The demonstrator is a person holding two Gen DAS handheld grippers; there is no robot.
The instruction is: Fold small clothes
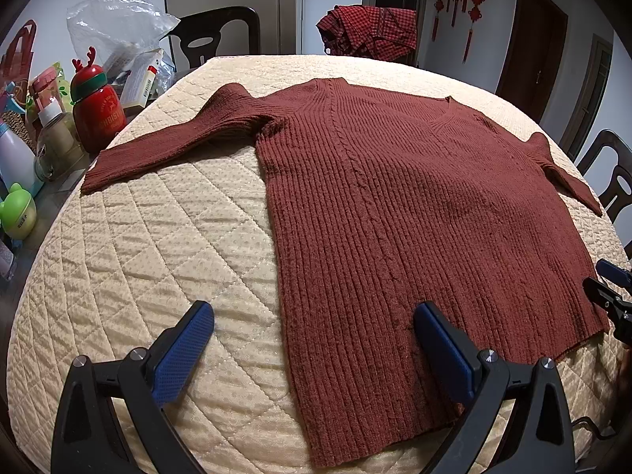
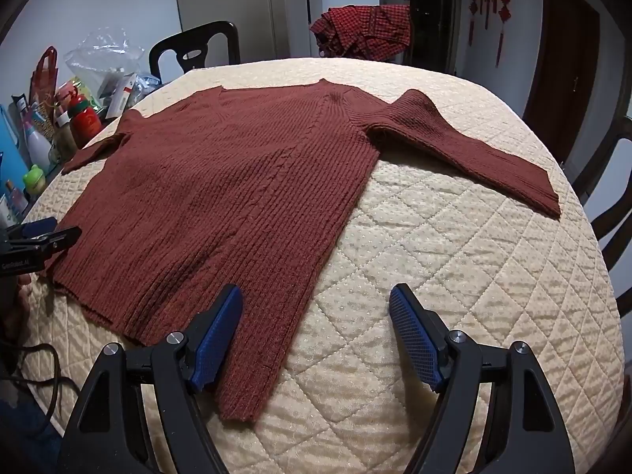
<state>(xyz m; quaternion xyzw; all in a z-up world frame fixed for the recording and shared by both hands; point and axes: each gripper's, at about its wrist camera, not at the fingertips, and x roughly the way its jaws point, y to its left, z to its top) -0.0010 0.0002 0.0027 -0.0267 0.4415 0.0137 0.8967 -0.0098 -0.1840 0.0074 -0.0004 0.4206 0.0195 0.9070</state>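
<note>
Room: dining space; a table under a cream quilted cover [image 1: 158,260], dark chairs around it, a checked red cloth [image 1: 367,31] draped over the far chair.
Clutter: bottles, a red antlered flask [image 1: 94,110] and a plastic bag [image 1: 114,19] crowd the table's left end, well apart from the work.
Sweater [image 1: 414,205]: rust-red rib knit, lying flat on the cover, neckline far, hem near, both sleeves spread outward. No fold shows yet.
Left gripper [image 1: 314,349]: jaws apart, empty, tilted down over the sweater's near left hem corner; one pad hangs over the knit, the other over bare cover.
Right gripper [image 2: 316,331]: jaws apart, empty, tilted down, straddling the near right hem edge in the same way.
Step in hand: judged to be the first grasp, before any fold.
Doing it well: each gripper should probably pinch both knit layers at its edge, not the quilted cover beneath; lift evenly so the ribs stay straight; bring the sleeves inward first, then fold hem toward neckline.
Risk: thick knit may slip from a shallow pinch.
</note>
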